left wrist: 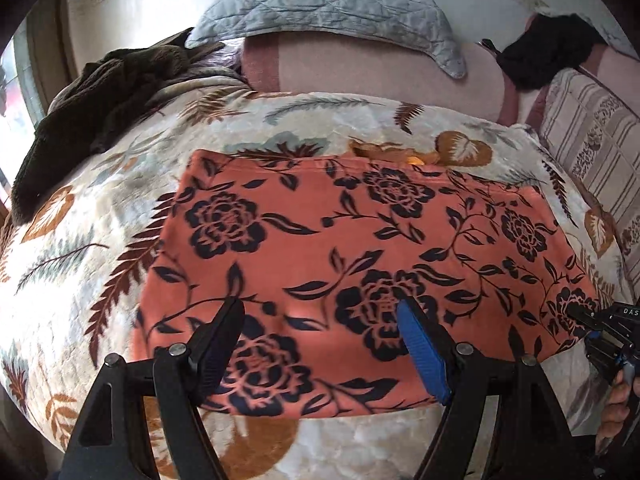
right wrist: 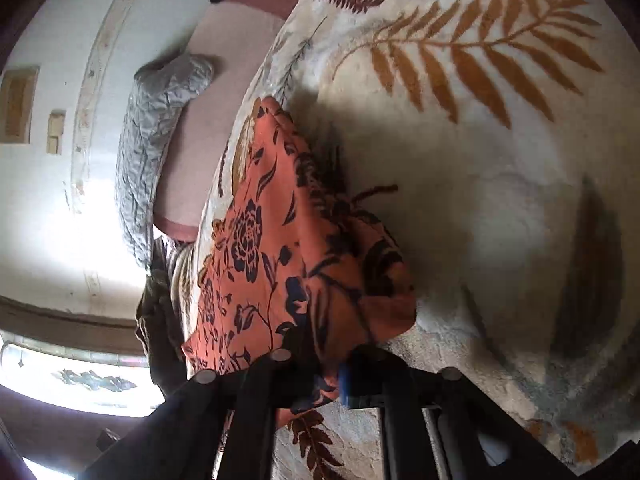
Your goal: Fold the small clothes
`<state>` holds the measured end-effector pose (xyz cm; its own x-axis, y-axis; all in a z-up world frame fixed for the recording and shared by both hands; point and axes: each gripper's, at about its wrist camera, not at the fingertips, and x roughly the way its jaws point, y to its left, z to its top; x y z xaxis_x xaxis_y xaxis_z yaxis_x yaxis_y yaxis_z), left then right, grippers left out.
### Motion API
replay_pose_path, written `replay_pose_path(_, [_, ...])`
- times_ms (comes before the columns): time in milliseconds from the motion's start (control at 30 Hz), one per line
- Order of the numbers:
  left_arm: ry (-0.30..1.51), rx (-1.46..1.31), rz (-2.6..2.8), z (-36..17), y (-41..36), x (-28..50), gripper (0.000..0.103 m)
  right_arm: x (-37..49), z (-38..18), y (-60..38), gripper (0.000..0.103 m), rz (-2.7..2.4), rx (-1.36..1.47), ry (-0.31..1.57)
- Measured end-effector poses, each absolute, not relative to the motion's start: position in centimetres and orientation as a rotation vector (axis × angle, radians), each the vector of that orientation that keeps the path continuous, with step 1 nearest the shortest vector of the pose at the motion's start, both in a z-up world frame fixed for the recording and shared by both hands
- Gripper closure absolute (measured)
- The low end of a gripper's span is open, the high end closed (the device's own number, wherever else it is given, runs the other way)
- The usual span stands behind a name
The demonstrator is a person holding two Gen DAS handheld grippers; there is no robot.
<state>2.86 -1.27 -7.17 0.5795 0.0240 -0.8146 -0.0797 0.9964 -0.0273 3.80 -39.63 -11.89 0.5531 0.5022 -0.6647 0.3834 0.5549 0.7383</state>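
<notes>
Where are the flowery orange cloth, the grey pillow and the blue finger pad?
flowery orange cloth [left wrist: 320, 236]: left wrist view, middle of the fabric.
grey pillow [left wrist: 320, 4]: left wrist view, quilted top.
blue finger pad [left wrist: 424, 352]: left wrist view, ribbed face.

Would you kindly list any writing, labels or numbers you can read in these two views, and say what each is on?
"DAS": white letters on the black body of the right gripper at the picture's right edge, seen from the left wrist view; the word runs out of frame, so the rest cannot be read.
No other text is readable in either view.
</notes>
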Motion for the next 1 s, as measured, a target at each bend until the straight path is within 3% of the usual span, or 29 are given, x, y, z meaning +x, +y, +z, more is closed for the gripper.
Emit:
replay_pose_path(133, [0.924, -0.028, 0.035, -7.5, -4.3, 4.1, 0.024, 2.9, -7.6, -38.1, 0.094, 0.075, 0.772, 0.954])
replay_pose_path(233, [1.017, 0.054, 0.040, -10.7, -6.1, 5.8, 0.024, 3.7, -10.3, -38.9, 0.077, 0.040, 0.728, 1.107])
replay_pose_path(300, [1.047, 0.073, 0.059, -12.1, -6.2, 6.1, 0.022, 2.8, -11.0, -41.0, 0.072, 0.080, 0.862, 1.079])
replay_pose_path(367, [1.025, 0.085, 0.053, -12.0, -6.3, 5.8, 0.022, 2.4, -9.8, -42.5, 0.052, 0.062, 0.877, 1.043])
replay_pose_path(400, [1.023, 0.084, 0.048, -12.0, -6.2, 5.8, 0.022, 2.6, -8.9, -43.1, 0.047, 0.067, 0.866, 1.011])
replay_pose_path(533, [1.031, 0.067, 0.044, -11.9, -5.9, 5.8, 0.022, 8.0, -6.5, -43.7, 0.044, 0.191, 0.793, 0.972])
replay_pose_path(800, [1.031, 0.050, 0.045, -12.1, -5.9, 5.8, 0.022, 22.0, -11.5, -40.8, 0.044, 0.285, 0.671, 1.206])
replay_pose_path(833, [1.031, 0.048, 0.043, -12.1, -5.8, 5.8, 0.022, 22.6, -11.4, -40.1, 0.054, 0.303, 0.643, 1.206])
replay_pose_path(867, [1.033, 0.046, 0.042, -12.1, -5.8, 5.8, 0.022, 23.3, -11.4, -39.3, 0.079, 0.322, 0.612, 1.221])
replay_pose_path(900, [1.034, 0.043, 0.041, -12.1, -5.8, 5.9, 0.022, 23.8, -11.3, -38.7, 0.085, 0.305, 0.563, 1.240])
replay_pose_path(1000, [1.034, 0.033, 0.039, -12.2, -5.7, 6.0, 0.020, 24.7, -10.8, -38.5, 0.088, 0.172, 0.444, 1.224])
